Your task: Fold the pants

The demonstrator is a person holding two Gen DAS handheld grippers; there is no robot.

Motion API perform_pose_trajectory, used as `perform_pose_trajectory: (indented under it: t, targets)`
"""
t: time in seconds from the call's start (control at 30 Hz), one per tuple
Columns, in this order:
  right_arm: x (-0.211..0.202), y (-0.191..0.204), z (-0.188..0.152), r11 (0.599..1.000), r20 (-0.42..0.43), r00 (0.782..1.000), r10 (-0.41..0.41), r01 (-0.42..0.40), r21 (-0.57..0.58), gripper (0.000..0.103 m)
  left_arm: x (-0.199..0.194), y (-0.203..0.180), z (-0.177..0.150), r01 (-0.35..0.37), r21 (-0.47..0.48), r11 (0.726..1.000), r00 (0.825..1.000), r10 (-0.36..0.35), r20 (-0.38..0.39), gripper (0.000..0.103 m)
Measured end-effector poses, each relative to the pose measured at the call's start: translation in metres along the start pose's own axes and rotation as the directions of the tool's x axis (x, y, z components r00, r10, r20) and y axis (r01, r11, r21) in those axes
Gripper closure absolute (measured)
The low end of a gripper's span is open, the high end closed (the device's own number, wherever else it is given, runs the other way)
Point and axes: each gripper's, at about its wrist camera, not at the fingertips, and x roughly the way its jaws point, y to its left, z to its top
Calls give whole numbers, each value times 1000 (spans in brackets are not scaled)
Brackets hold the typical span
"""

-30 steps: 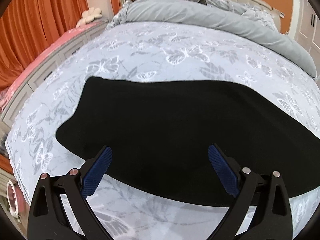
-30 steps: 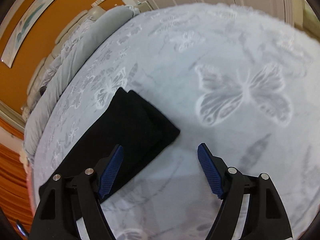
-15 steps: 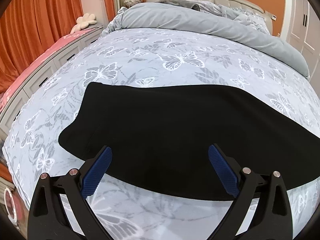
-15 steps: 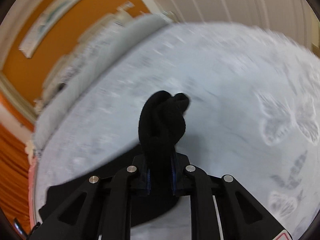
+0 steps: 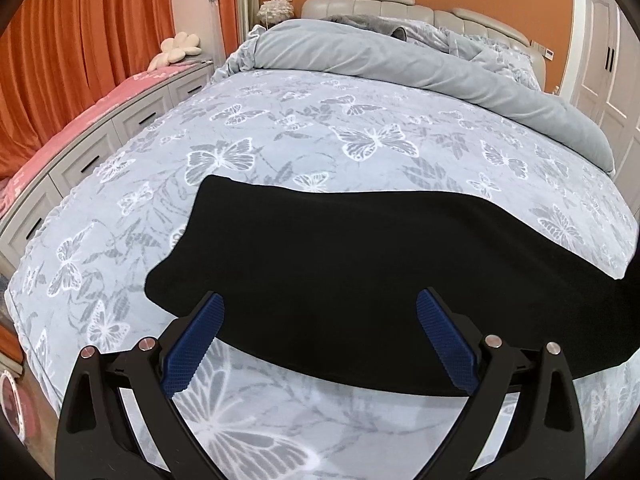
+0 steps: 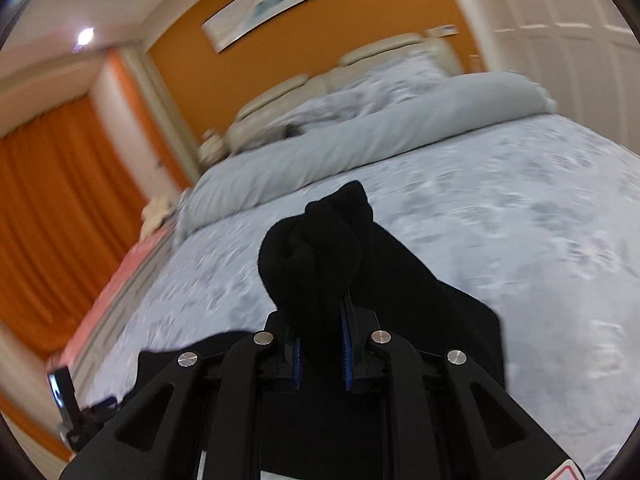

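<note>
The black pants (image 5: pixel 360 264) lie folded lengthwise across the butterfly-print bedspread (image 5: pixel 320 128), waist end at the left. My left gripper (image 5: pixel 320 340) is open and empty, hovering just over the near edge of the pants. My right gripper (image 6: pixel 320 344) is shut on the leg end of the pants (image 6: pixel 316 248), which bunches up between the blue pads and is lifted off the bed. At the right edge of the left wrist view the leg end rises out of sight.
A rolled grey duvet (image 5: pixel 420 64) and padded headboard (image 5: pixel 400 4) lie at the far end of the bed. A drawer bench with a pink cushion (image 5: pixel 72 128) and orange curtains (image 5: pixel 80 40) run along the left. White wardrobe doors (image 5: pixel 604 52) stand at the right.
My right gripper closed on the leg end of the pants and lifted it up off the bed, swinging toward the headboard. My left gripper stayed open and drew back a little.
</note>
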Motion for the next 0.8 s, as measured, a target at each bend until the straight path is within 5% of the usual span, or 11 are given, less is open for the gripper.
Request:
perform_pose_trajectory:
  t: [0.33,0.8]
  targets:
    - [75,83,-49,986,-174,984,33,-61,-156,89,3,19,-4,-15,3,1000,1000,15,-17,8]
    - [145,117,-128,949,-361,930,-73,-47,-313,89,11,37,-6,-25,-37,999,999,23,-48,8]
